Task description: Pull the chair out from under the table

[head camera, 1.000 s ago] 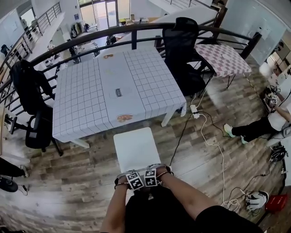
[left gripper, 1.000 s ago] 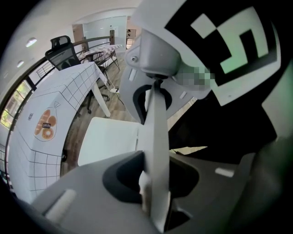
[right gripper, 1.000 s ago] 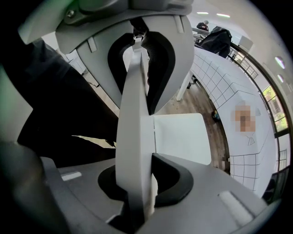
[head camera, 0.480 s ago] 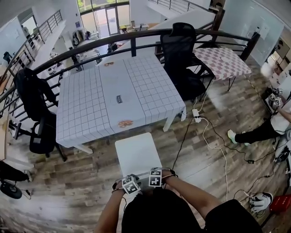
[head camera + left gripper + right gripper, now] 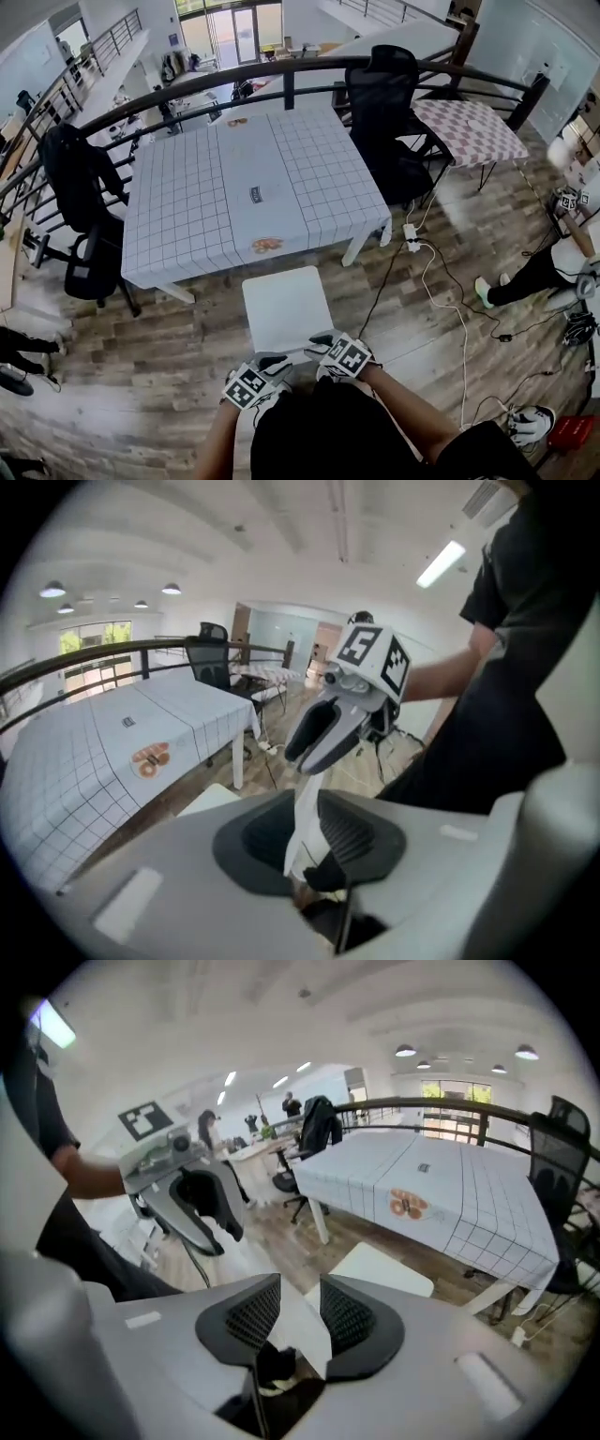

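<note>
The left gripper [image 5: 271, 365] and right gripper [image 5: 324, 346] have risen off the plain white, square-seated chair [image 5: 284, 307]. Their fingers, just narrowing, stand apart, empty.

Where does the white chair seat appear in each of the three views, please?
Head view: the white chair seat is at lower centre, just clear of the near edge of the table.
Left gripper view: only a small pale corner shows, lower left of centre.
Right gripper view: it is right of centre, below the table.
Shared landmark: the orange print on the table's cloth.
</note>
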`<state>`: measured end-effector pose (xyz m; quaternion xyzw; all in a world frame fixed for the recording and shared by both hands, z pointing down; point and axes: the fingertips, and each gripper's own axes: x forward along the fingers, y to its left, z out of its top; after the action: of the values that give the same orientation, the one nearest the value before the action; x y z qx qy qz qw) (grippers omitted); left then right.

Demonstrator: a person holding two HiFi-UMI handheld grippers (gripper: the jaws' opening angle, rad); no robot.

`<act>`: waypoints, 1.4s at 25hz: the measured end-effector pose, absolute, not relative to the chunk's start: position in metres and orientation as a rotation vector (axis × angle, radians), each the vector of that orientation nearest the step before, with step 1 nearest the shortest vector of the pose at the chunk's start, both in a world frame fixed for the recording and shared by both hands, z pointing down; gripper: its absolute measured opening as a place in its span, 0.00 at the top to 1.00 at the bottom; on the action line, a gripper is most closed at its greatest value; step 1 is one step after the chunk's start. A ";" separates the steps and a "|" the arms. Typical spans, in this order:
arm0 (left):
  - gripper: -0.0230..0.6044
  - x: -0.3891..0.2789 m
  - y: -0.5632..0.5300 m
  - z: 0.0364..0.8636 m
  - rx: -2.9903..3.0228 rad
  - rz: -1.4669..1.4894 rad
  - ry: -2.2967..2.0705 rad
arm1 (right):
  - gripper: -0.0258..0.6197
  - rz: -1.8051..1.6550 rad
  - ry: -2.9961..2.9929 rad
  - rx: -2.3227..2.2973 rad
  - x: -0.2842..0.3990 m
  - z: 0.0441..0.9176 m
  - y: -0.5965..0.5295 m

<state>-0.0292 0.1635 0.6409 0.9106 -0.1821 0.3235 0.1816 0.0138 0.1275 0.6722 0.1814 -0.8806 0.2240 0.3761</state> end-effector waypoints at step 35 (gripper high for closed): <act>0.95 -0.060 0.108 0.402 2.672 0.005 -1.461 | 0.96 0.147 -2.891 1.222 0.016 0.386 0.086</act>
<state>-0.0600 0.1082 0.4017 0.8764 -0.4792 0.0017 0.0482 0.0164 0.0865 0.3864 0.3890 -0.9200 0.0468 -0.0002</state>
